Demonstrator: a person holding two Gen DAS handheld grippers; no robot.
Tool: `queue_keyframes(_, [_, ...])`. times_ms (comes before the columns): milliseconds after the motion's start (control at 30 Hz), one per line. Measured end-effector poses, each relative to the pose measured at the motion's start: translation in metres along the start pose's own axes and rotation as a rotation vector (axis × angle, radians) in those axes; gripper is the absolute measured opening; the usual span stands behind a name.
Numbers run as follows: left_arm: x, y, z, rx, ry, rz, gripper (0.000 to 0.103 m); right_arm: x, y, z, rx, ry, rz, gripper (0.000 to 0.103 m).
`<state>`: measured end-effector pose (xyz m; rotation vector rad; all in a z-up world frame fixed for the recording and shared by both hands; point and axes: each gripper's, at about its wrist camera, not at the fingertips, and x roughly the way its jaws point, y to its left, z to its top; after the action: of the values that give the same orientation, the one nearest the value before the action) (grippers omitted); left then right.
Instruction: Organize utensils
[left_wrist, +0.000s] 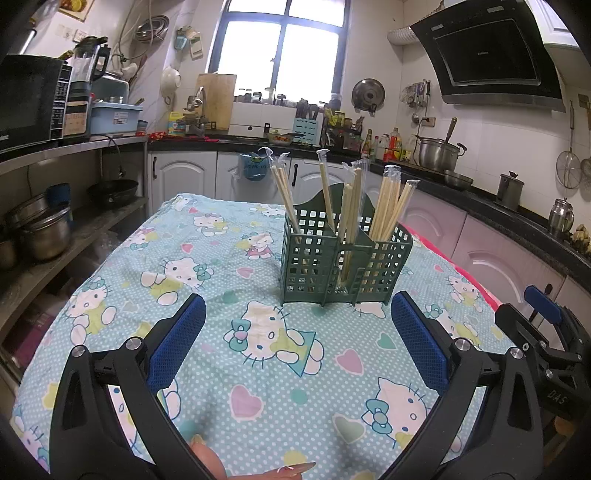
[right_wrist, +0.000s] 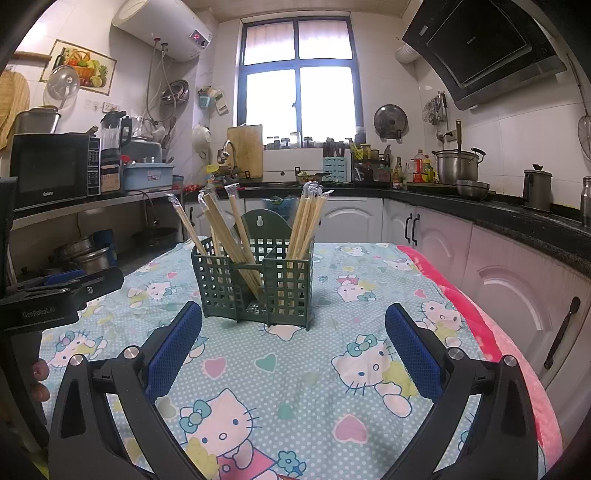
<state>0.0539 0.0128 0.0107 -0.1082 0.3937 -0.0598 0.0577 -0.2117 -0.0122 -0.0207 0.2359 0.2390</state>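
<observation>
Kitchen tablecloth (left_wrist: 207, 258) bears green caddy (left_wrist: 345, 266) beyond both spread tools.

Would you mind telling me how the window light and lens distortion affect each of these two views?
Left wrist view: the window is blown out white, and the range hood bows with fisheye curvature. Right wrist view: the window glares less, its panes still washed out; the green chopstick holder stays sharp, and the counter edge curves.

Left tool (left_wrist: 298, 325) and right tool (right_wrist: 294, 332), black frames, blue mesh-textured pads (left_wrist: 177, 341), silver screws, pink fingernail (left_wrist: 295, 468)
</observation>
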Motion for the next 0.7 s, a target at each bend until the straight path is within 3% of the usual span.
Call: queue_keyframes(700, [0.0013, 0.002, -0.0018, -0.011, 0.022, -0.015, 0.093, 0.0001, -0.0008, 0.0003, 0.001, 0.0, -0.002, 0.097])
